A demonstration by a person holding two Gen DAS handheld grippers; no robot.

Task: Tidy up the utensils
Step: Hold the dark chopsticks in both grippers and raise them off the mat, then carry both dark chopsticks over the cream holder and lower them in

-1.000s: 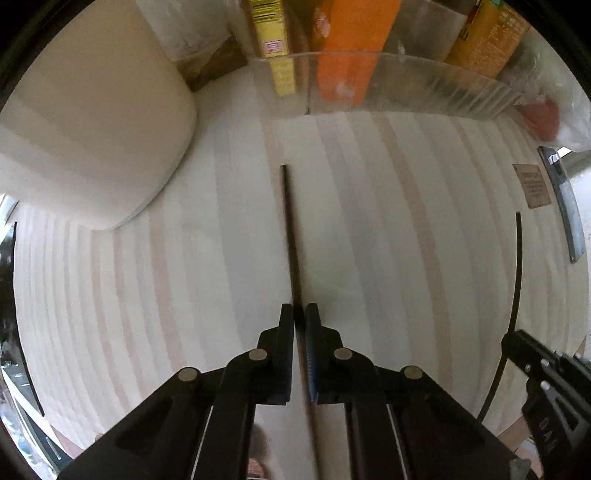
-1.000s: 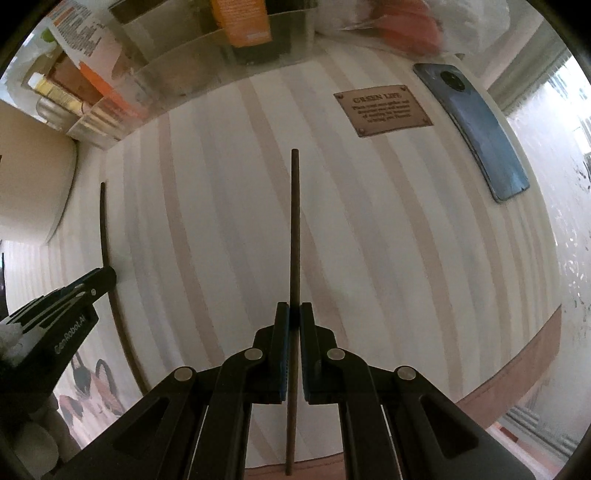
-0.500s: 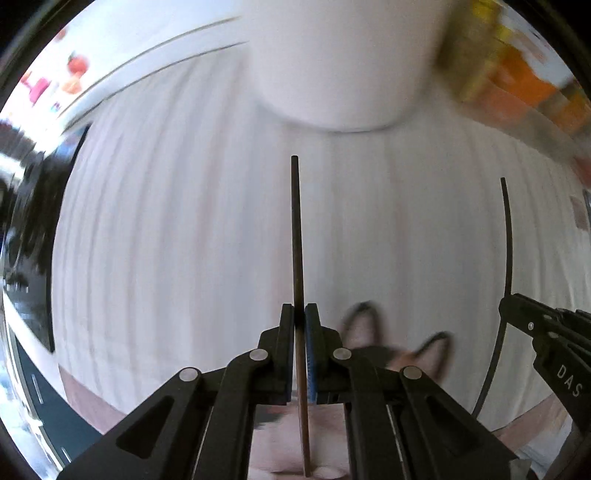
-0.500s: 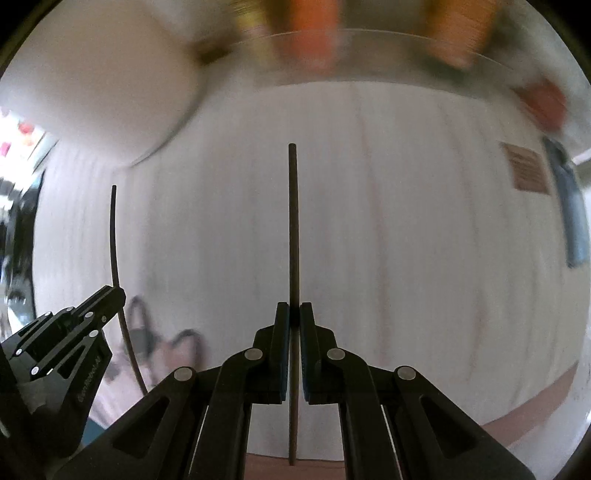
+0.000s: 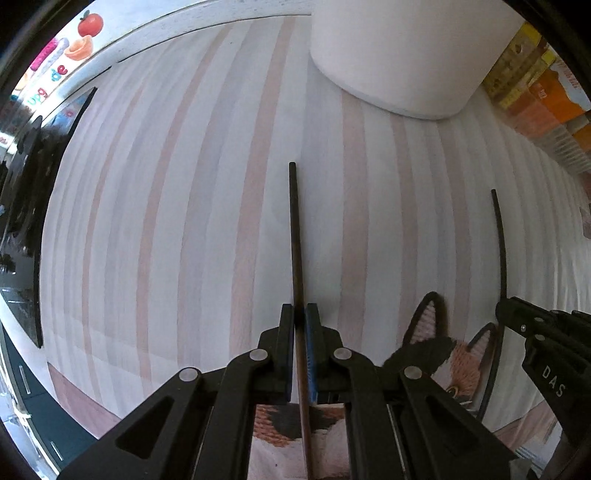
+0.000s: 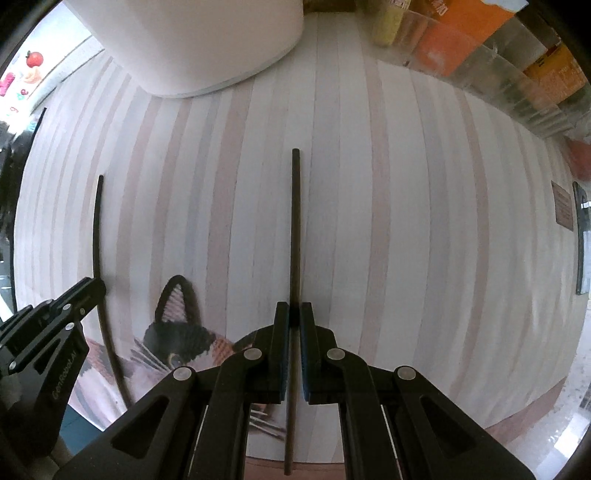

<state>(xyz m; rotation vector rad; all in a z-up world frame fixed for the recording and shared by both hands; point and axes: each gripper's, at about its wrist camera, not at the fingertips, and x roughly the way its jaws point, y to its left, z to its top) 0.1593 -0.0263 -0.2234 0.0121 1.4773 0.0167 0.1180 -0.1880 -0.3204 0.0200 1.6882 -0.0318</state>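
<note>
White container nearer (image 5: 406,55), both grippers (image 5: 300,314) (image 6: 294,312) clamping 2 chopsticks (image 5: 295,229) (image 6: 295,221)

A pale wooden counter (image 6: 406,221) with pinkish and grey stripes carries everything here. A large white rounded container (image 5: 402,55) stands at its far side. Beside it, a clear plastic organizer (image 6: 517,92) holds orange and yellow boxes (image 6: 461,22). A cat-face mat (image 6: 177,332) with black pointed ears lies near the front edge. A small brown plaque (image 6: 564,208) and a dark phone (image 6: 583,236) lie far right.
</note>
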